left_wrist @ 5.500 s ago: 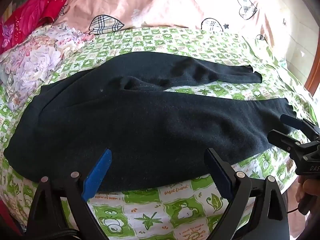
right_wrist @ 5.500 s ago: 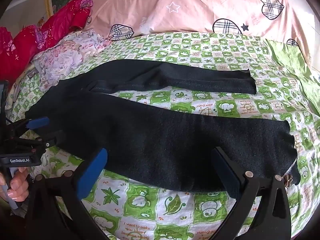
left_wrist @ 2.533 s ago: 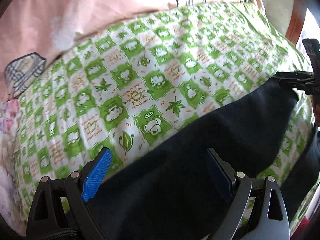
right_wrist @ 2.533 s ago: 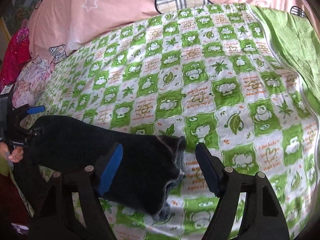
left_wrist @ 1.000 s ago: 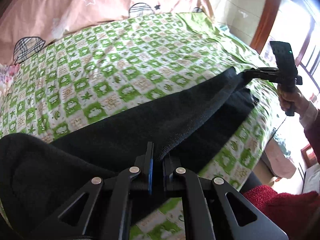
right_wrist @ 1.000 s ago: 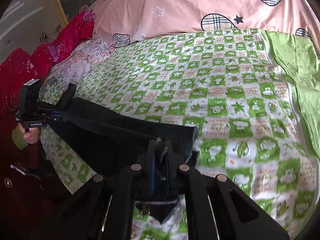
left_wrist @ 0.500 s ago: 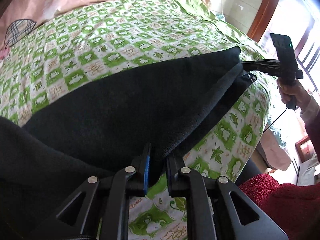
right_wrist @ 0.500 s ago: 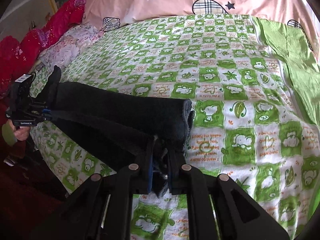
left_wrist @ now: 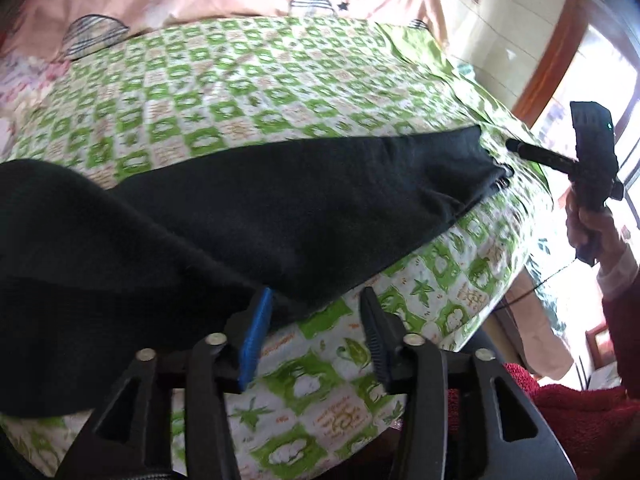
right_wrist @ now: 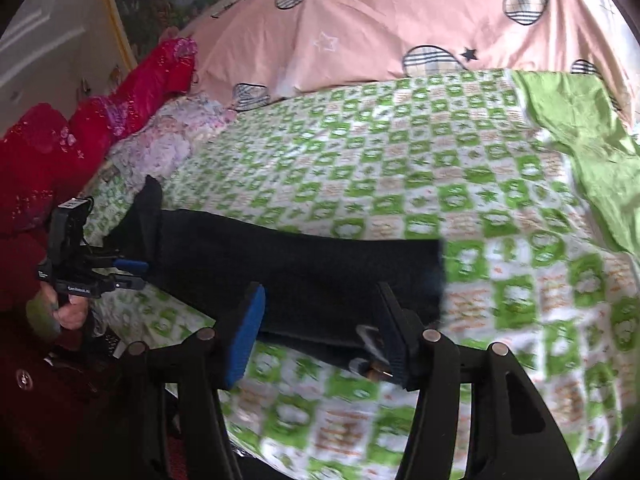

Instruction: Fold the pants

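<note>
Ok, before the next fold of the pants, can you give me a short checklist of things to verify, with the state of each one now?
1. Left tool off the pants: ok, jaws opening, cloth edge near the blue pad but not pinched.
2. Right tool released: ok, jaws opening, cloth lies between them unclamped.
3. Legs laid one on the other: ok, one long dark band lies across the sheet.
4. Cuff edges aligned: cannot tell, the image is blurred.
5. Waist end flat: not ok, it bulges up at the near left in the left view.
6. Pants fully on the bed: cannot tell, the near edge is hidden behind the tools.
</note>
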